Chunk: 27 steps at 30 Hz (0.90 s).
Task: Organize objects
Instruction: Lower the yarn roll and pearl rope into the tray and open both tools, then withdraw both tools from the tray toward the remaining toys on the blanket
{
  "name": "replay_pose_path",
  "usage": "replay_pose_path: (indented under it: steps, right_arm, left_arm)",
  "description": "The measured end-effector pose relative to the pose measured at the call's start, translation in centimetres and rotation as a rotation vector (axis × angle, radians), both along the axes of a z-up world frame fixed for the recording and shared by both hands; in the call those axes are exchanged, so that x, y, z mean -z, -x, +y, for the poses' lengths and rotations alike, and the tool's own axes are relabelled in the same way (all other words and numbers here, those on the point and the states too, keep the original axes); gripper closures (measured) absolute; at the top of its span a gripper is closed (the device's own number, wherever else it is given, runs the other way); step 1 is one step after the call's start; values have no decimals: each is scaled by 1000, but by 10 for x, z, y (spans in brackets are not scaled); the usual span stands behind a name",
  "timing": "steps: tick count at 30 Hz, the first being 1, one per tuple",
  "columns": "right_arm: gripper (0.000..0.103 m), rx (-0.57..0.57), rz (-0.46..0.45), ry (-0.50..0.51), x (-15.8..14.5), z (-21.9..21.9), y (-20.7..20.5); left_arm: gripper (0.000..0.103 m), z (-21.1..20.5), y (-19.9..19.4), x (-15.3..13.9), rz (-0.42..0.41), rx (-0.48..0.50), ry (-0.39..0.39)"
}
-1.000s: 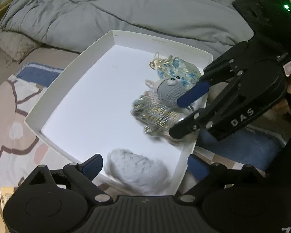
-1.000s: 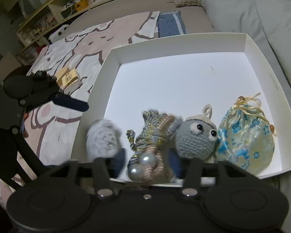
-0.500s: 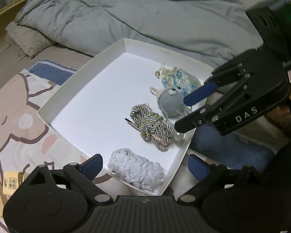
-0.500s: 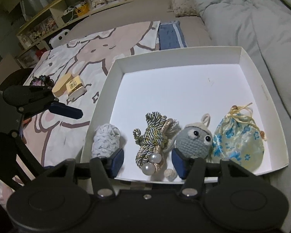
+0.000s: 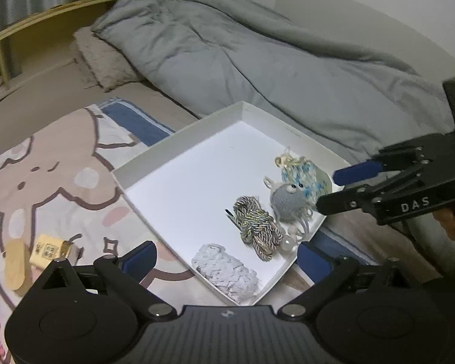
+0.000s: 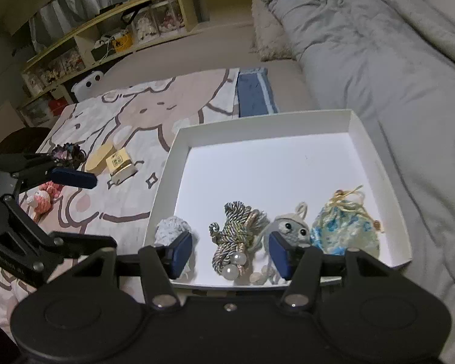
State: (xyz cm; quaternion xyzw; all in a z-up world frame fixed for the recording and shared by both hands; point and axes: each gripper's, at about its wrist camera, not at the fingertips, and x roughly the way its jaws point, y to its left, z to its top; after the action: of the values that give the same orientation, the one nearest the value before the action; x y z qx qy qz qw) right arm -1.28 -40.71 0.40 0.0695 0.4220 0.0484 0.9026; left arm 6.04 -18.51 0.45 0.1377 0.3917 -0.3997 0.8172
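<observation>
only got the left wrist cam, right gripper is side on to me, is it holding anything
observer: no, the right gripper is open and empty; the braided cord bundle lies in the white box below the gap.
operator: anything loose on the mat besides the yellow box
observer: yes, in the right wrist view a pink knitted toy and a dark flowery bundle lie on the cartoon mat, left of the yellow box.

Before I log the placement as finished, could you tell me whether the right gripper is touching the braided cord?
Apart: in the left wrist view the right gripper hangs beyond the box rim, clear of the braided cord.
</observation>
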Motion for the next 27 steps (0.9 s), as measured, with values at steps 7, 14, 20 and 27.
replay_pose_path:
  steps: [7,14,20,27]
  right_arm:
    - [37,32,-29,32,-16,0,18]
    - [13,53,-58,59,-26,2,34]
    - [4,84,-75,78,-27,5,45]
    - [0,109,-100,83,-25,7,58]
  left_arm:
    - [0,12,11,-13,-12,-74,30]
    - [0,21,20,-19,-18,-129,62]
    - [0,28,31,-19,-15,-169,98]
    - [0,37,38,-16,-20,-225,92]
